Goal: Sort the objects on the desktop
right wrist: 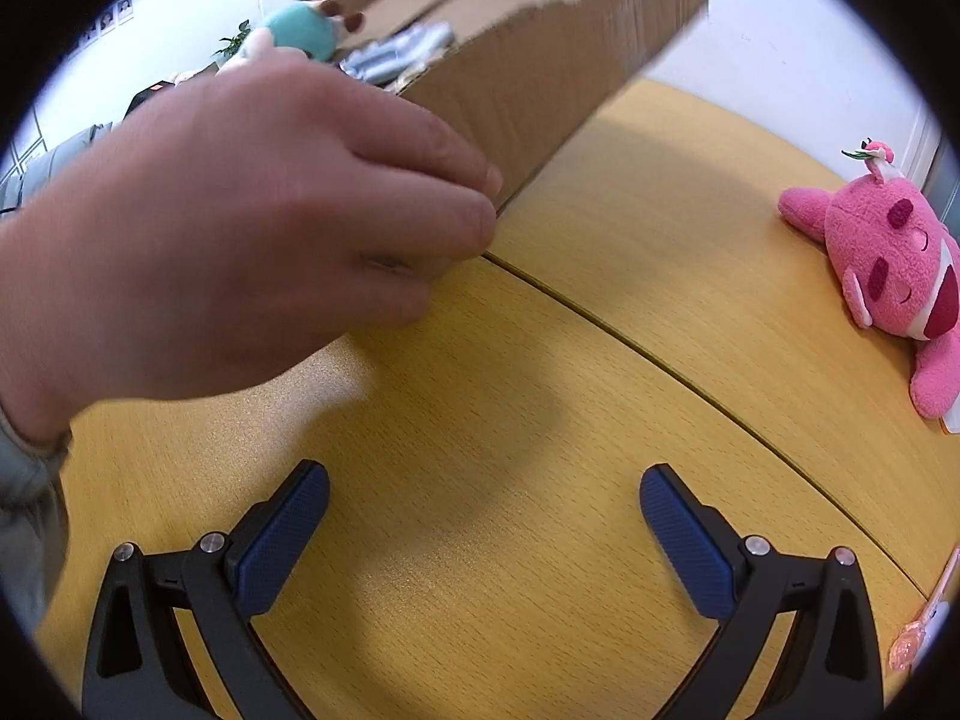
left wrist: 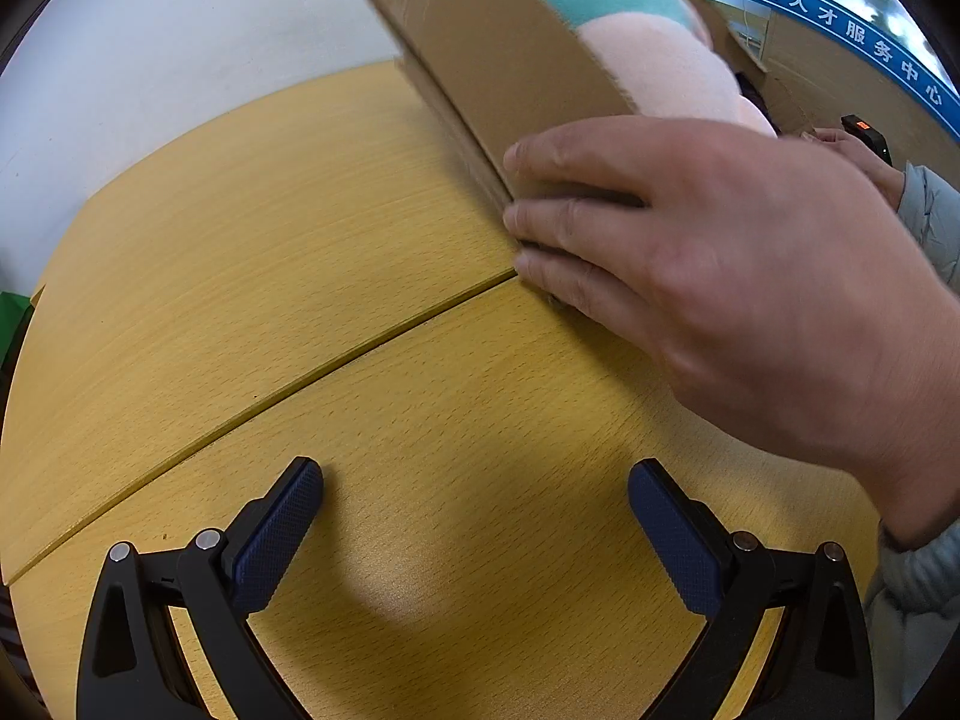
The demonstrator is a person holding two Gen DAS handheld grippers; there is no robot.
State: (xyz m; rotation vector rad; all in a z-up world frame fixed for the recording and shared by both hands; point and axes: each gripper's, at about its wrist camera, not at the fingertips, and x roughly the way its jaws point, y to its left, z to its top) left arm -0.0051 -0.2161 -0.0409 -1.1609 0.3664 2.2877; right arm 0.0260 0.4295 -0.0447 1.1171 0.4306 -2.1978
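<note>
- The left gripper [left wrist: 474, 510] is wide open and holds nothing; its two blue pads [left wrist: 279, 531] are above the bare wooden table [left wrist: 240, 252].
- The right gripper [right wrist: 483, 513] is also wide open and empty, above the same table [right wrist: 480, 540].
- A bare hand [left wrist: 738, 276] grips the near corner of a cardboard box [left wrist: 498, 54]. The fingers lie on the box wall, just where a seam [left wrist: 288, 384] in the table top ends.
- In the right view this hand [right wrist: 240, 240] comes in from the left and holds the box [right wrist: 540, 72] at its low corner. The box looks tilted and its upper edge is blurred.
- Inside the box there is a plush toy [left wrist: 630, 30], teal and pale pink. In the right view it [right wrist: 300, 30] is at the far side of the box, and some grey things [right wrist: 402, 54] are beside it; I cannot tell what they are.
- A pink plush [right wrist: 894, 276] lies on the table at the right side, well apart from the box and from both grippers. It has dark red patches on the face and something small with a green leaf on top.
- A small pink wrapped thing [right wrist: 912, 642] lies at the right edge of the table, near the right gripper; it is too small to name.
- Behind the box, a blue band with white Chinese letters [left wrist: 840, 24] runs along the wall.
</note>
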